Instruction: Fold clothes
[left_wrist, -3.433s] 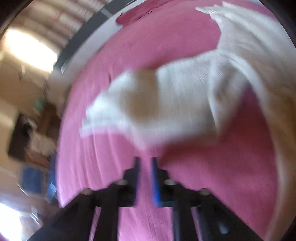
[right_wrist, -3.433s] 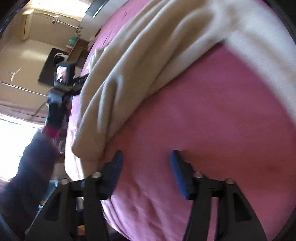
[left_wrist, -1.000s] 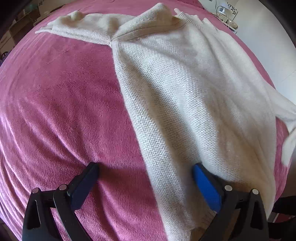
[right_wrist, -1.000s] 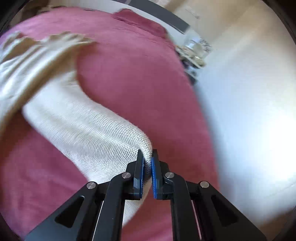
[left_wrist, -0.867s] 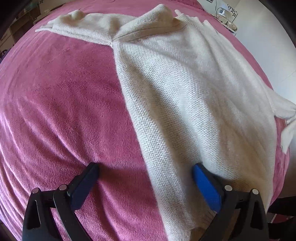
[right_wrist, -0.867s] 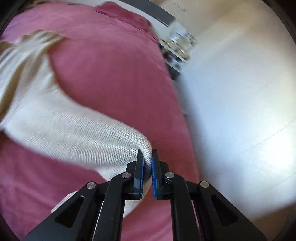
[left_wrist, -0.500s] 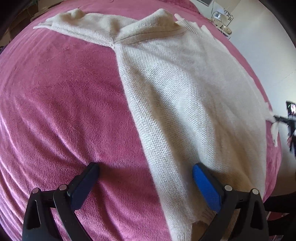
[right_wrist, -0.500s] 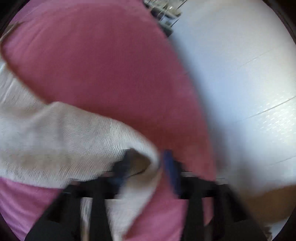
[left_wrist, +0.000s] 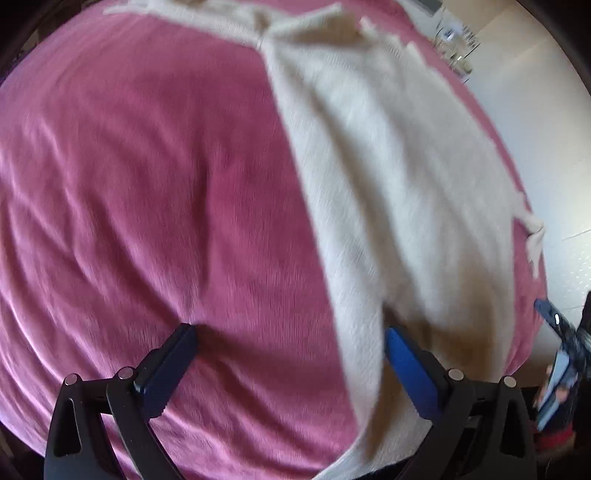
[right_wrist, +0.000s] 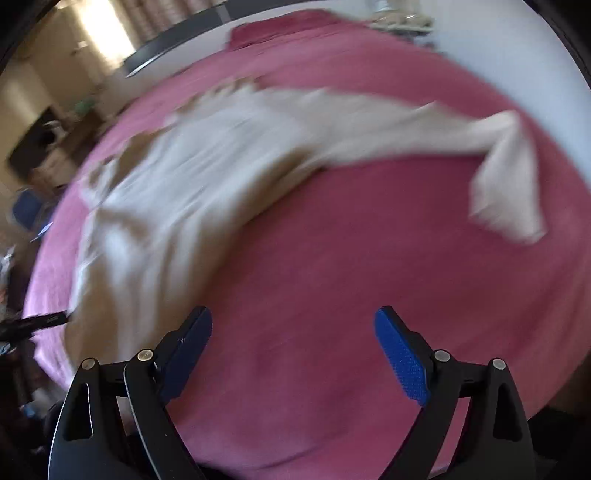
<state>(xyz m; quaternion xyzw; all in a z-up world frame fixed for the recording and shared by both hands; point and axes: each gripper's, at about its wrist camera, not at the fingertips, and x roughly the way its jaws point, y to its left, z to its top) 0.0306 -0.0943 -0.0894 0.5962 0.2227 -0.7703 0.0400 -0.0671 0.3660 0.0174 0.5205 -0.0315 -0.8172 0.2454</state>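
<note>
The pink bed fills both views, and on it the cream knit sweater lies spread flat, body open and unfolded. This reads as the laying-out step, finished or nearly so, with the first fold not yet begun.

In the left wrist view the sweater runs from about 12 o'clock down to 5 o'clock, its hem end lying under and around the right-hand finger of the left gripper. That gripper is spread wide and pinches nothing; one finger sits over bare blanket, the other over knit.

In the right wrist view the sweater body sits at 10 to 11 o'clock, and a sleeve stretches across to 2 o'clock, its cuff bent downward. The right gripper is also spread wide, over bare blanket, well apart from the cuff, with the body's edge just beside its left finger.

The next move probably calls for pinching that far sleeve near the cuff and carrying it across the body; motion blur makes the cuff's exact lie uncertain.
</note>
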